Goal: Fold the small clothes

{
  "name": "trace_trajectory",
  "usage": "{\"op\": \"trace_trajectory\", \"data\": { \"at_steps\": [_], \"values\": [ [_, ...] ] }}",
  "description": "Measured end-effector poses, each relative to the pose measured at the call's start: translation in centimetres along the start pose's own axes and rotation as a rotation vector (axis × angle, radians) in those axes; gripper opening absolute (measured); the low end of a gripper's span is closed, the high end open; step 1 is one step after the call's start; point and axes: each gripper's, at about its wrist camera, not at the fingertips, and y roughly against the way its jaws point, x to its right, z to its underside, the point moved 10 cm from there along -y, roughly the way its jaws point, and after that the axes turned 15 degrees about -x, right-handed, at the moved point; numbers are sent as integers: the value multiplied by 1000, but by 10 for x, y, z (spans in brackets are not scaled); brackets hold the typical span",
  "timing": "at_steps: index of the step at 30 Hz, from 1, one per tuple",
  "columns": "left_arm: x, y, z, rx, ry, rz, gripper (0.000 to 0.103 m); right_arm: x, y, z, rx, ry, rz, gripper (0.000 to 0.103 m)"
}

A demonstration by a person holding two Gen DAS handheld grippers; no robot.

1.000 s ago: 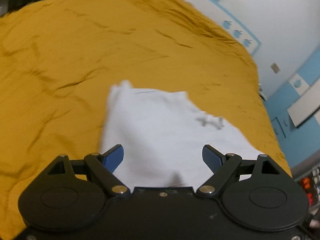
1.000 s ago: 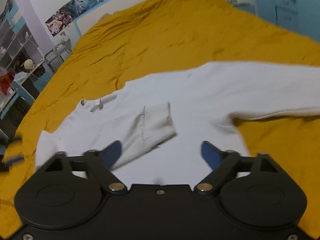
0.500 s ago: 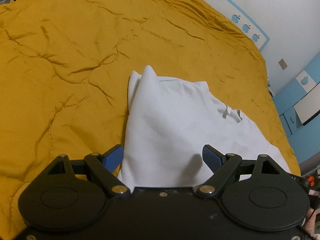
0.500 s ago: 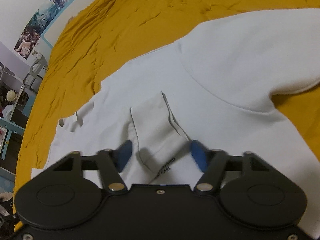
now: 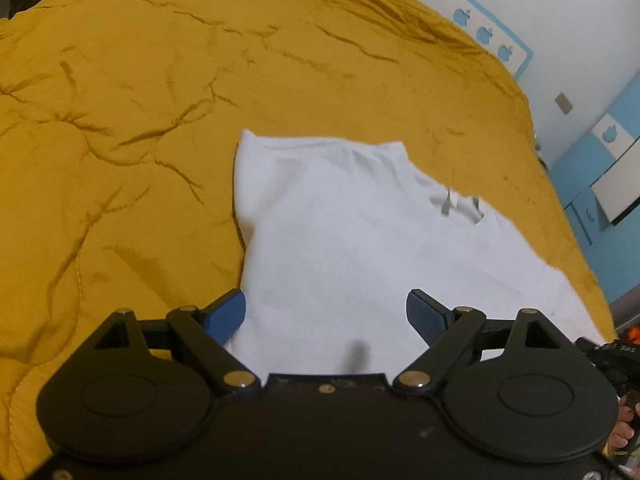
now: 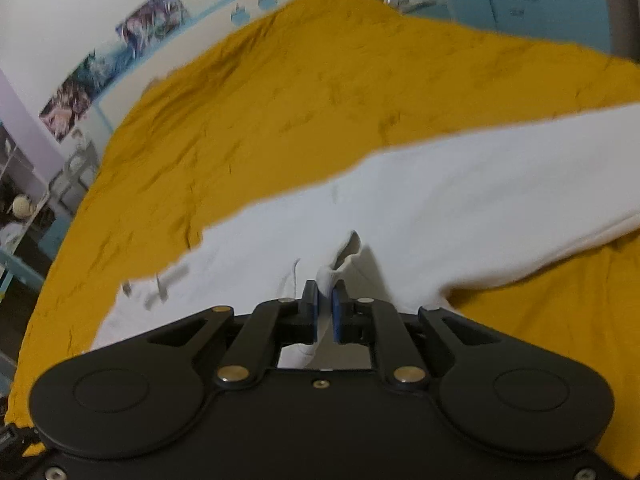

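Just closing, the right gripper point(image 6: 325, 300) now pinches a sleeve fold of the shirt point(image 6: 460, 200) on the bed point(image 6: 280, 100), left gripper point(image 5: 326, 314) spread above its hem; next, fold the sleeve inward.

Both tools point(image 5: 324, 314) point(image 6: 325, 300) black, blue pads, brass-coloured pivot screws.

The white garment point(image 5: 340, 240) lay spread across the mustard-yellow bedspread point(image 5: 120, 120), partly folded over itself, neck opening showing near one edge. A small bunched fold of it point(image 6: 340, 260) stood pinched up from the flat cloth.
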Motion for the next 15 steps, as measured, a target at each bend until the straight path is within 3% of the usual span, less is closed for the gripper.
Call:
{"op": "trace_trajectory", "data": {
  "at_steps": [4,10,15],
  "values": [
    [-2,-4,3,-17,-7,-13,92,26,-21,11,-59,-69,47,6],
    [2,8,1,13,-3,17,92,25,0,14,-8,-94,44,6],
    [20,5,7,22,-56,29,100,30,-4,20,-7,-126,77,5]
  ]
}}
